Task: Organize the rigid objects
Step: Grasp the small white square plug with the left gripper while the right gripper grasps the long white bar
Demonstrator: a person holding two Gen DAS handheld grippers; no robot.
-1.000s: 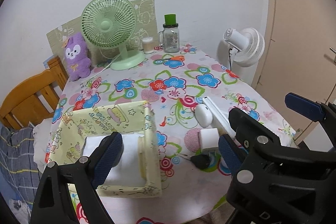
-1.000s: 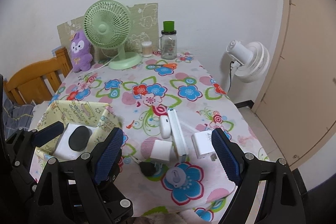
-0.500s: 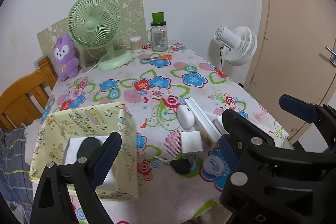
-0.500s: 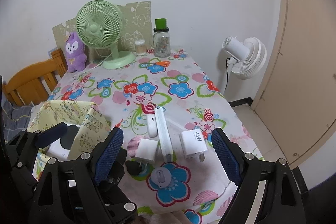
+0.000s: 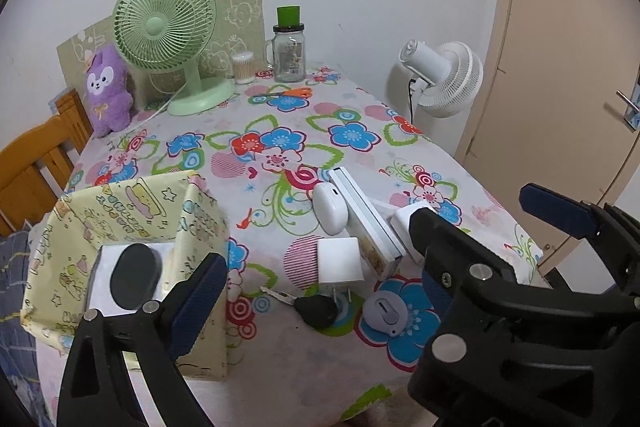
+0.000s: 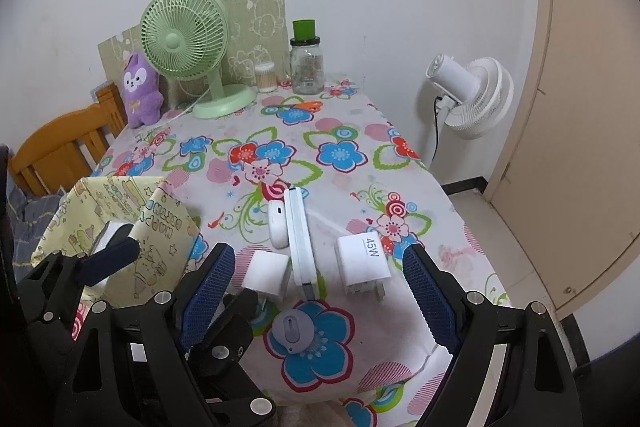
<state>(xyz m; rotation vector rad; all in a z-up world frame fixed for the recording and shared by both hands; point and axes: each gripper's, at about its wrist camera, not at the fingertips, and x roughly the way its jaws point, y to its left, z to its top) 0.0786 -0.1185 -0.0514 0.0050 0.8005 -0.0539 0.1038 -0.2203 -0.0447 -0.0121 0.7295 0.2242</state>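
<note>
A yellow patterned box (image 5: 120,215) stands at the near left of the floral table and holds a white block with a black oval disc (image 5: 134,275). Beside it lie a white mouse (image 5: 330,207), a long white box (image 5: 366,223), a small white charger (image 5: 340,263), a 45W charger (image 6: 362,259), a black key fob (image 5: 316,311) and a grey round tag (image 6: 292,331). My left gripper (image 5: 320,291) is open above these items. My right gripper (image 6: 320,299) is open and empty over the chargers.
At the back stand a green desk fan (image 5: 168,35), a purple plush toy (image 5: 106,91), a glass jar with green lid (image 5: 289,47), a cotton-swab tub (image 5: 243,67) and orange scissors (image 5: 288,93). A white floor fan (image 5: 444,75) and a door are at the right, a wooden chair (image 5: 36,155) at the left.
Both grippers have pulled back and shifted right from the yellow box. The black disc now shows on the white block inside the box. Both stay open.
</note>
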